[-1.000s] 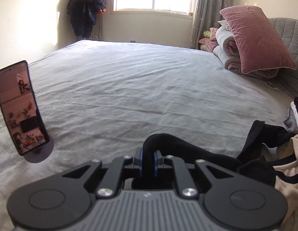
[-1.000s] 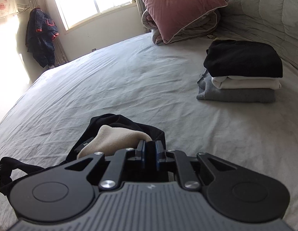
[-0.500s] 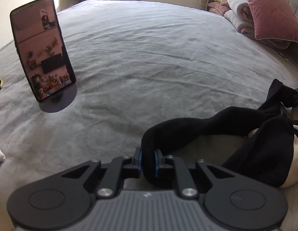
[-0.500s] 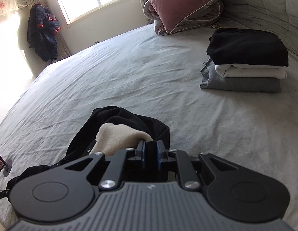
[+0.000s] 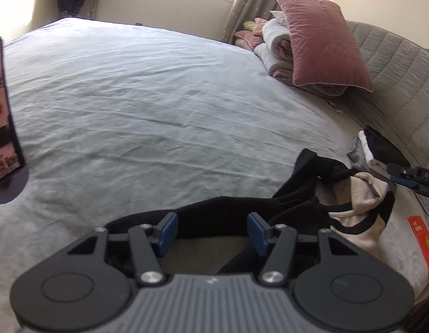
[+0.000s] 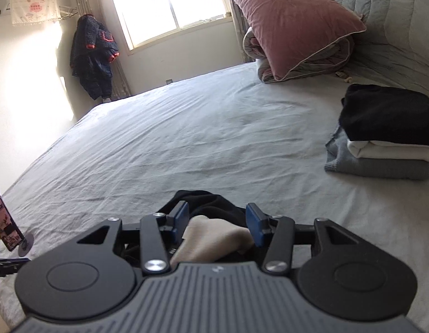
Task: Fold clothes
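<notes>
A black garment with a beige lining lies crumpled on the grey bed sheet, at the near edge. My left gripper hangs over the garment's left end, its jaws opening. A black fold lies loose between the blue pads. My right gripper is over the right end, its jaws also opening, with beige cloth and black cloth between them, not pinched. The right gripper's tip shows at the right edge of the left wrist view.
A stack of folded clothes, black on white on grey, sits at the right by the quilted headboard. A pink pillow rests on rolled quilts. A phone on a stand stands at the left. A red packet lies near right.
Both grippers were shut on the garment and have opened, letting the cloth drop loose between the pads. The left view has swung, so the phone sits at the frame's left edge.
</notes>
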Tool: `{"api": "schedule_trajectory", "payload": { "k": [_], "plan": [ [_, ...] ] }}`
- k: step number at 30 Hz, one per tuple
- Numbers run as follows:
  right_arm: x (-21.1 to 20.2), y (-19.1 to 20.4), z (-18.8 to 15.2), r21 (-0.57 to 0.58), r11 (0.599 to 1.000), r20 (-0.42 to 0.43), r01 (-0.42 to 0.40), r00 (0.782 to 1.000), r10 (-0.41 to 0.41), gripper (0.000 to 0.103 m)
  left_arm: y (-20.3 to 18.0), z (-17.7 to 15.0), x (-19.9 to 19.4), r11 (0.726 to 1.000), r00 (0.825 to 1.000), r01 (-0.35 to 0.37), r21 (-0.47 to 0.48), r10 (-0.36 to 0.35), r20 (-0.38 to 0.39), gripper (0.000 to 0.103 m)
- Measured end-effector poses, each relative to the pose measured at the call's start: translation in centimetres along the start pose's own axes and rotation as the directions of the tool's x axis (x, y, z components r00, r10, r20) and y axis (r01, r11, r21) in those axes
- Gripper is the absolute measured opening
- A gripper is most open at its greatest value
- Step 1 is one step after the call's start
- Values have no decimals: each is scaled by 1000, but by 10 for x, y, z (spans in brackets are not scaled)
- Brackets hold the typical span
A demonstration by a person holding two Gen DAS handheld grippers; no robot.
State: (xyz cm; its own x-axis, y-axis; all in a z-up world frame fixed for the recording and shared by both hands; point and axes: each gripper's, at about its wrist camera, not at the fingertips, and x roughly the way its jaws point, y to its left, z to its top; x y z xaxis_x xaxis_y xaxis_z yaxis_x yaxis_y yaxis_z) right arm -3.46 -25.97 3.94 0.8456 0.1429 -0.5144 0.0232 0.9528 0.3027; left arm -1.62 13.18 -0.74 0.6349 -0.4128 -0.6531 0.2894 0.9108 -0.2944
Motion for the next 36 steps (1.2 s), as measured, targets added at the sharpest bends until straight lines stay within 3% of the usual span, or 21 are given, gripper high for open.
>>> {"api": "schedule_trajectory", "payload": {
  "k": [6,10,16,22,24,26,27,29,32,36],
  "plan": [
    [25,26,3,59,987,-67,-152,986,156,50,-34,2,36,994,994,80,69,-74,-77,57],
    [49,42,-1,91,974,-140,-206,966,217,50,-50,1,54,988,988,115,103,-103,-118,57],
    [88,54,-15,117,978,-253,-175,947,199,50,-66,1,80,981,979,138,139,-113,-169,57],
    [125,60,-32,112,988,-346,-104,928,137,50,-68,-3,99,982,968,149,115,-121,-220,53],
    [137,62,-39,117,989,-367,-95,921,132,50,-67,-4,99,981,968,155,113,-128,-217,46],
    [142,66,-45,115,989,-347,-95,929,130,50,-67,-4,98,981,969,156,114,-130,-212,42],
    [143,68,-46,109,990,-332,-93,935,124,44,-66,-4,98,981,969,157,113,-131,-209,39],
    [144,70,-47,100,992,-304,-79,947,106,17,-63,-5,97,982,970,158,105,-135,-204,35],
    [140,65,-44,140,986,-269,-87,955,122,9,-59,-4,96,983,969,163,82,-144,-200,31],
    [124,65,-33,134,987,-189,-92,975,116,7,-58,-4,93,985,972,156,74,-140,-189,30]
  ]
}}
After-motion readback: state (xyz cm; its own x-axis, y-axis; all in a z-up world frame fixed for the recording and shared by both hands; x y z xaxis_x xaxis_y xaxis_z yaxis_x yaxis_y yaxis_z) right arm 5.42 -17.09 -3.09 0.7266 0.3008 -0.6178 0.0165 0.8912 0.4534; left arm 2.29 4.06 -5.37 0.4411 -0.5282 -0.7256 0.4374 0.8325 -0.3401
